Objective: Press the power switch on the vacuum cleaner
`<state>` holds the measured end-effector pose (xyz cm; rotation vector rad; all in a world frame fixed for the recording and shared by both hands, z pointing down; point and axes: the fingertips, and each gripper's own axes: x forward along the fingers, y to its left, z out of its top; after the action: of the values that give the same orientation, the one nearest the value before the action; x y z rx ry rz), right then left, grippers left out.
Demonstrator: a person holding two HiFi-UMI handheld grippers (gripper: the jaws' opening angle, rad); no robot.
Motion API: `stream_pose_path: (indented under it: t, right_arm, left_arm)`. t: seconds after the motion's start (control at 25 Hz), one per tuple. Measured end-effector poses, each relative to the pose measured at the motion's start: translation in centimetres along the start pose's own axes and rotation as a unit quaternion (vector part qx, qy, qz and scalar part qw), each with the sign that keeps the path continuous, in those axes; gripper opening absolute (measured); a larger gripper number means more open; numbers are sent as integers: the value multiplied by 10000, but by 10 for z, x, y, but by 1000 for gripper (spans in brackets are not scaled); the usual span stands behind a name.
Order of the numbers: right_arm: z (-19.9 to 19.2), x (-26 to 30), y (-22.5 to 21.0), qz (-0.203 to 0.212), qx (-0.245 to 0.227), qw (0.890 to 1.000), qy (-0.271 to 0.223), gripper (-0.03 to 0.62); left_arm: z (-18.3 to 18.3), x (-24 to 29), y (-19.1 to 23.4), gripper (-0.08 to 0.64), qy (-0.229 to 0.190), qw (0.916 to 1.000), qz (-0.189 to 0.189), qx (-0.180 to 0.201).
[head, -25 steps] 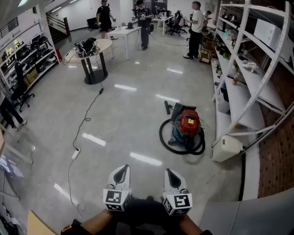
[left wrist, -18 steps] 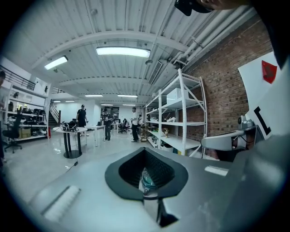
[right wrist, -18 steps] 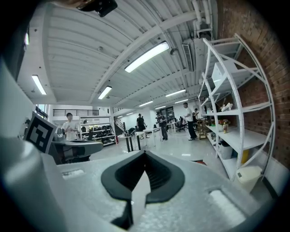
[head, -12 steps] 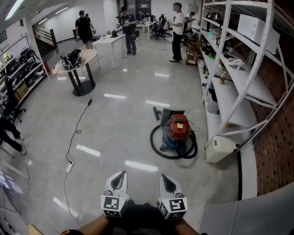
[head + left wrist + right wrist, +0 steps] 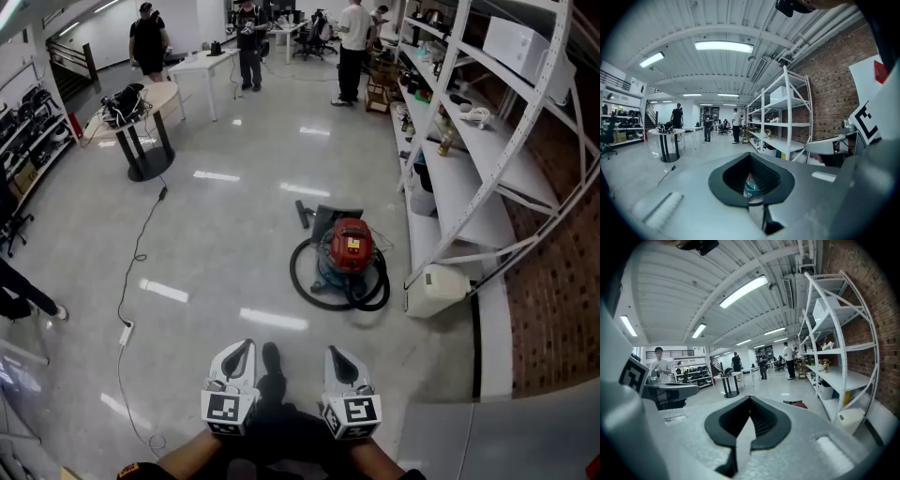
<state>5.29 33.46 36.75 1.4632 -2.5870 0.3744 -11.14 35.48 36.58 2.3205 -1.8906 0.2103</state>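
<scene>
Close to the person [image 5: 281, 436], left tongs [image 5: 242, 352] and right tongs [image 5: 336, 357] pressed together, vacuum cleaner [image 5: 349, 249] well ahead.

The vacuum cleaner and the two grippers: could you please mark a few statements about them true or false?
1. The vacuum cleaner stands on the floor near the white shelving. True.
2. The left gripper is touching the vacuum cleaner. False: it is held well short of it, with bare floor between.
3. A black hose loops round the vacuum cleaner's base. True.
4. The right gripper has something clamped in its jaws. False: its jaws are together with nothing between them.
5. The vacuum cleaner's top is yellow. False: it is red.
</scene>
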Motion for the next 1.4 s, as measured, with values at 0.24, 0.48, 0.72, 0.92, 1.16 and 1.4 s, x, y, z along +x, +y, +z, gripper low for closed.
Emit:
stream_pose_path:
  t: [0.24,0.48,0.72,0.92,1.16,1.4]
  right_arm:
    - [3,20,-33,-455,99,9988,153,-8]
    - [2,77,-60,-701,196,9961,494,-8]
    - [30,148,-71,-680,46,9955,658,-8]
    - [48,206,-86,-792,6,9945,691,-8]
    - [67,254,-102,-979,-25,9931,640,-8]
    - [70,286,-114,-1029,-34,9919,751,-8]
  left_arm:
    - [6,60,-14,11,218,9978,-577,-256]
    - [-1,127,13,11,413,9955,-723,-444]
    - [11,194,58,11,429,9961,-658,-395]
    - [30,248,93,11,277,9961,-715,-441]
    - [37,296,129,11,174,9962,-727,-445]
    - [28,313,156,11,234,9967,-553,-544]
